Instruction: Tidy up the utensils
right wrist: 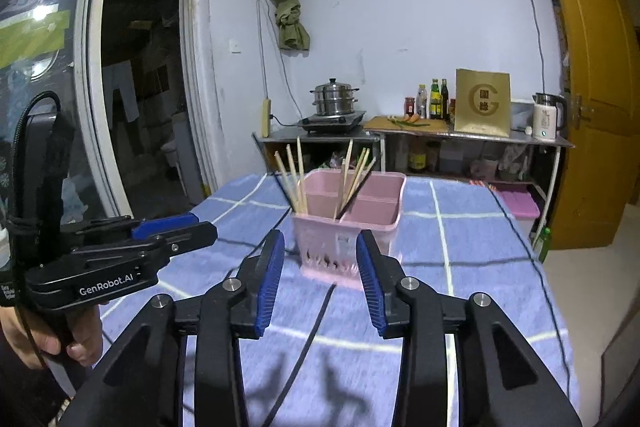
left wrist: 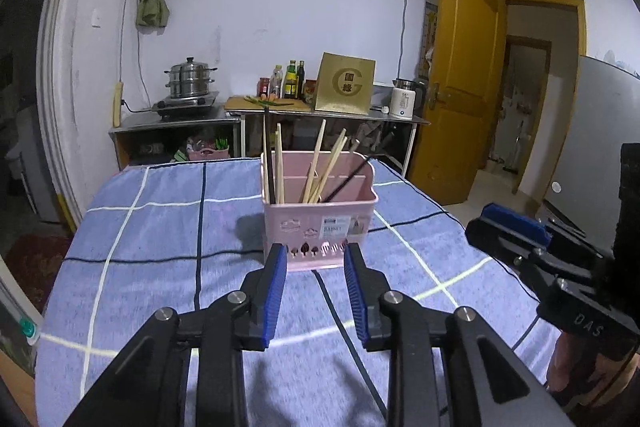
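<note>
The left gripper (left wrist: pixel 316 259) has its blue-padded fingers (left wrist: pixel 276 291) spread apart with nothing between them. The right gripper (right wrist: pixel 320 247) is the same: fingers (right wrist: pixel 270 279) apart and empty. In the left wrist view the right gripper shows at about 3 o'clock, side on; its spread can't be read from there, but its own camera settles the matter.

Straight ahead of both, at 12 o'clock, stands a pink basket (left wrist: pixel 320 219) on the table, near the fingertips but not touching them. It sits upright on a blue checked cloth (left wrist: pixel 160 227). The basket has dividers inside. In the right wrist view, one group of pale wooden chopsticks (right wrist: pixel 294 179) leans in the compartment at about 11 o'clock, and a second group, with a black chopstick (right wrist: pixel 356 193) among them, stands in the next compartment over. The section at 1 o'clock looks empty from here, though its floor is partly hidden.

No loose utensils lie on the cloth in either view. My judgement is that the sorting is at or close to its end: everything visible is already standing in the basket and both grippers are free. What might remain, if anything, is straightening the leaning sticks or moving the black one to its own slot.

Beyond the table, at 12 o'clock, a counter (left wrist: pixel 328 115) holds bottles (left wrist: pixel 290 81), a kettle and a steamer pot.
</note>
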